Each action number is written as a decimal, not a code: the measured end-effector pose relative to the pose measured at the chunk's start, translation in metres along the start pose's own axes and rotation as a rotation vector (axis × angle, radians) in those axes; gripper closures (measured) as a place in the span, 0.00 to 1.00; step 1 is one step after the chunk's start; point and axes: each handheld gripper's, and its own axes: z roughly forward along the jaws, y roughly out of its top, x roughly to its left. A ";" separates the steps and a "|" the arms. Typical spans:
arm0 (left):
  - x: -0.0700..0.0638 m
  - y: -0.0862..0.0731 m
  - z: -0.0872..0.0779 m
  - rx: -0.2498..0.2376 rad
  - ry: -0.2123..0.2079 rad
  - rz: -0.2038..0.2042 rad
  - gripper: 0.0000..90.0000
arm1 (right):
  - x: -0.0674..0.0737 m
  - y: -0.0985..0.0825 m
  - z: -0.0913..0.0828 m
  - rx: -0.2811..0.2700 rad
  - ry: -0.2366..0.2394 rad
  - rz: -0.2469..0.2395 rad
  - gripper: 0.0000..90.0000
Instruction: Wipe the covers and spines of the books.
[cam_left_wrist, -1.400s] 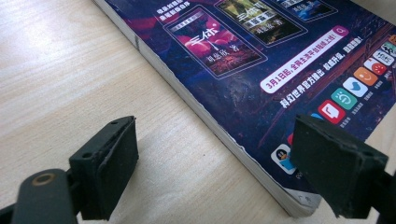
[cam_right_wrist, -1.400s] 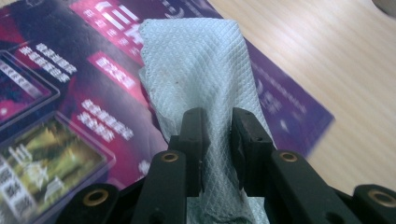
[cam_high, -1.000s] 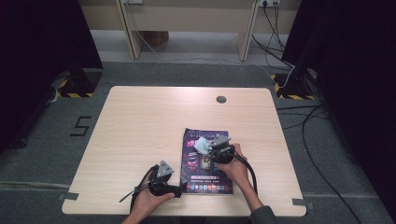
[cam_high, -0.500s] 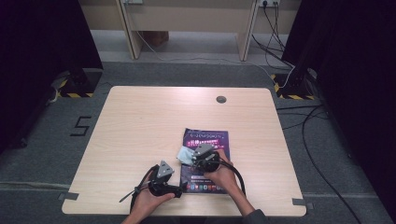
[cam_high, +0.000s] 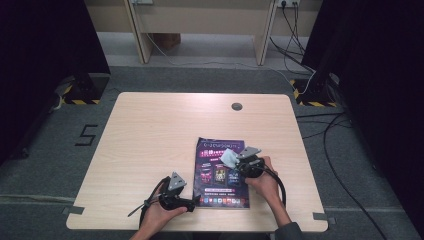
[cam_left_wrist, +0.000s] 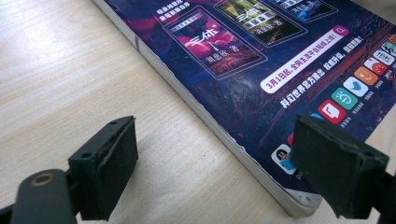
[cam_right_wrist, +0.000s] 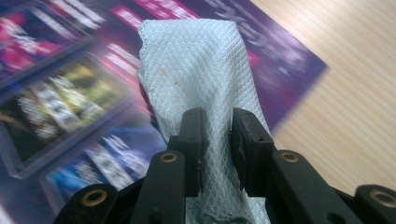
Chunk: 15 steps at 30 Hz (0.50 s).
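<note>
A: Largest item first?

B: The wooden table (cam_high: 150, 145), with a round grommet (cam_high: 237, 106) near its far edge. On the floor to its left, a painted "5" (cam_high: 86, 135).

A: Next?

B: The magazine (cam_high: 222, 172), lying flat on the near right part of the table. Its dark purple cover carries Chinese print; the left gripper view shows a white banner (cam_left_wrist: 303, 58) beginning "3月1日" and a row of app icons along the near edge.

A: The grippers?

B: The left gripper (cam_high: 192, 202) rests at the magazine's near left corner, jaws apart, one on either side of that corner. The right gripper (cam_high: 234, 161) is clamped on a white quilted paper towel (cam_right_wrist: 201, 70) over the cover.

A: Change from earlier?

B: The right gripper and towel have shifted rightward across the cover since half a second ago; the left has stayed put.
</note>
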 end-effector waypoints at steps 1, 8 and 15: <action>0.000 0.000 0.000 0.001 0.000 0.001 0.16 | -0.003 -0.002 -0.001 0.003 -0.004 0.014 0.83; 0.000 0.000 0.000 0.001 -0.001 0.000 0.16 | -0.006 -0.004 -0.002 0.005 -0.016 0.033 0.85; 0.000 0.000 0.000 0.002 -0.001 0.002 0.16 | 0.015 -0.003 -0.007 0.005 0.010 -0.014 0.85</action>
